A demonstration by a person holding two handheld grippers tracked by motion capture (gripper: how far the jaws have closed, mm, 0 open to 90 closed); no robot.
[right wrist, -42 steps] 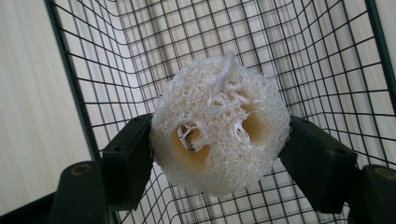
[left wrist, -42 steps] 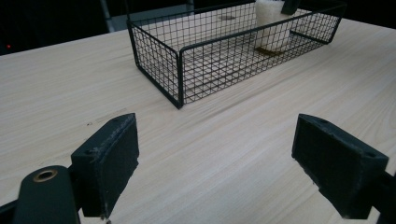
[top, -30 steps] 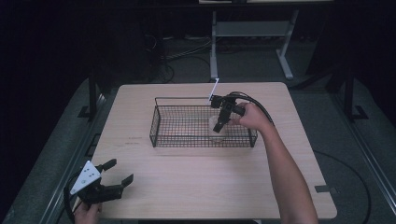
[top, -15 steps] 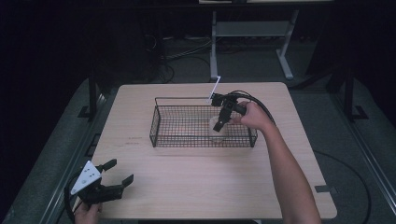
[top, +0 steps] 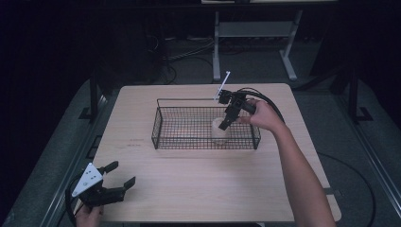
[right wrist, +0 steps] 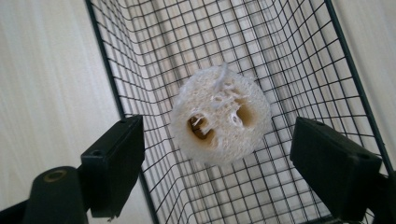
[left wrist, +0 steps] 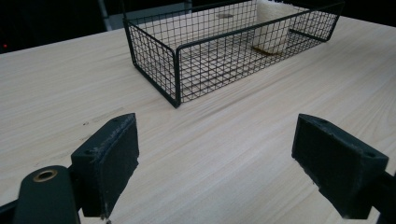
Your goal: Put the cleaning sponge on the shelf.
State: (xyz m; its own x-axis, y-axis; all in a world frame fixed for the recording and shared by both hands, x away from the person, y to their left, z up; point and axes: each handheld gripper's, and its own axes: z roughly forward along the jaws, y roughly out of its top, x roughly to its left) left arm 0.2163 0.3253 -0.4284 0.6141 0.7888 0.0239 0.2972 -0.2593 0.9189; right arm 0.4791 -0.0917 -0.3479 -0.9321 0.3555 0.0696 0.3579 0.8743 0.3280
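While 2 claws gape, right claw (top: 226,122) over 1 basket (top: 163,137), 1 sponge (right wrist: 219,122), seemingly loofah, left claw (top: 120,174) low.

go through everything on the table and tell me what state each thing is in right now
Wire basket: upright on the table, holding one item.
Loofah piece: inside the basket near its right end, standing on end, not gripped.
Right claw: open, poised above the loofah piece, jaws apart from it.
Left claw: open, holding nothing, at the table's near left corner.
Table: bare light wood around the basket.

Black tongs (top: 108,179), grey three-cornered plate (top: 90,178)
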